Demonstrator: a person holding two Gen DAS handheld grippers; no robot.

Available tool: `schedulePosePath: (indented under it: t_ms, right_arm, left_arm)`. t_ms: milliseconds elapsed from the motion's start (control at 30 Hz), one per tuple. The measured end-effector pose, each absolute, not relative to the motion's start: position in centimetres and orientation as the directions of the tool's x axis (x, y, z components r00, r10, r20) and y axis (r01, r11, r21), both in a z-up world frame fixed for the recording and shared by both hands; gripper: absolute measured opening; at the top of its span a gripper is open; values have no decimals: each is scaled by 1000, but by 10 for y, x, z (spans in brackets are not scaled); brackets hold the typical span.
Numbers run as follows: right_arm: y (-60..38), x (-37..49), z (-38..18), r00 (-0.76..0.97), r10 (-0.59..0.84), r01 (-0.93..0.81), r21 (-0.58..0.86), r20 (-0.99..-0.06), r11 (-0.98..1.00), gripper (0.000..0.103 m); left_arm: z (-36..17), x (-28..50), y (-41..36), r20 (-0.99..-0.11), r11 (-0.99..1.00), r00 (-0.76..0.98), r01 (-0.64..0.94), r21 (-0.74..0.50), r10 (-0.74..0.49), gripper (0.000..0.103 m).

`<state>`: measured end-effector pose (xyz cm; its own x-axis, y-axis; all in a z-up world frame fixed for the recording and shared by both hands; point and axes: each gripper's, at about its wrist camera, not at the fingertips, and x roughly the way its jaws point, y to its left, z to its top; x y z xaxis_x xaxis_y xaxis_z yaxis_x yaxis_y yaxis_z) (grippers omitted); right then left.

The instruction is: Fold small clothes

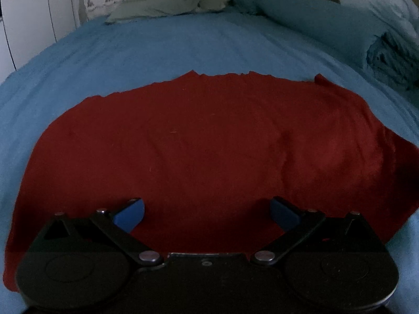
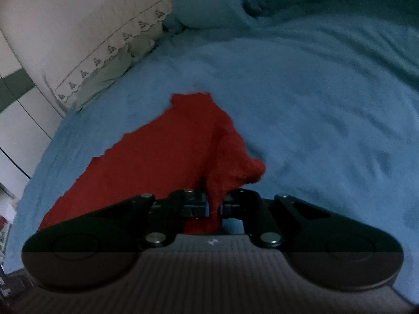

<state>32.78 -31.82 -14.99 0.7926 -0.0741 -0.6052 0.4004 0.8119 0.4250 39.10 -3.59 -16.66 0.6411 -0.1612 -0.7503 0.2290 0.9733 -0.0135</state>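
Red garment [image 1: 199, 151] lies spread flat on the blue bedsheet [image 1: 157, 52], directly ahead of and beneath the left gripper [image 1: 208, 213]. Left fingers wide apart, blue pads [image 1: 129, 214] holding nothing. Right gripper [image 2: 215, 206]: fingers pressed together on a bunched edge of the garment, fabric rising in a ridge ahead of them.

one red cloth [image 1: 199, 151], one bed [image 1: 157, 47], two tools.
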Motion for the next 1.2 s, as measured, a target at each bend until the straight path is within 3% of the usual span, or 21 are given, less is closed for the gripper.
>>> schedulePosePath:
  t_ms: [100,200,367,467,600,700,833,933,967,1000,1067,1200]
  right_arm:
    - [-293,344,-118,808,-73,364,398,-584,842,22]
    - [-249,365,-77,847,-25,252,360,-530,898,22]
    - [-124,372,-37,873,247,-200,152,-420,968,22]
    - [-53,365,-62,774,398,-447,19,-492,894,21]
    - [-5,374,-123,675,383,-508,-21,-631,861,21]
    - [-4,376,-138,661,378,-487,13,-648,873,21]
    - [-6,364,-123,676,419,-509,26,-607,860,21]
    - [3,363,-123,638,427,-559,-4,-641,829,32]
    - [0,364,-123,615,439,-561,28,-655,827,44]
    - [-5,361,-120,610,455,-558,55,-649,828,50]
    - [-25,349,-108,658,470,-515,105,-588,851,71]
    - [-79,321,-90,742,443,-378,230,-504,897,76]
  left_arm:
    - [-155,386,-16,-744,972,636,222,-79,-205,103]
    - [-143,376,18,-738,977,651,210,-49,-177,103]
    - [-140,346,95,-719,988,680,141,-63,-143,103]
    - [-146,334,128,-737,991,663,109,-79,-132,103]
    - [-153,331,149,-758,992,641,105,-72,-123,103]
    - [-153,332,159,-758,989,635,104,-109,-150,103]
    - [-149,335,163,-756,988,637,107,-109,-152,103]
    - [-147,333,162,-753,990,643,107,-95,-142,103]
    - [-147,333,164,-754,991,644,106,-85,-133,103]
    - [-145,332,165,-750,991,647,101,-89,-134,103]
    - [-139,330,173,-739,984,650,119,-135,-180,103]
    - [-124,331,182,-705,959,653,145,-244,-278,103]
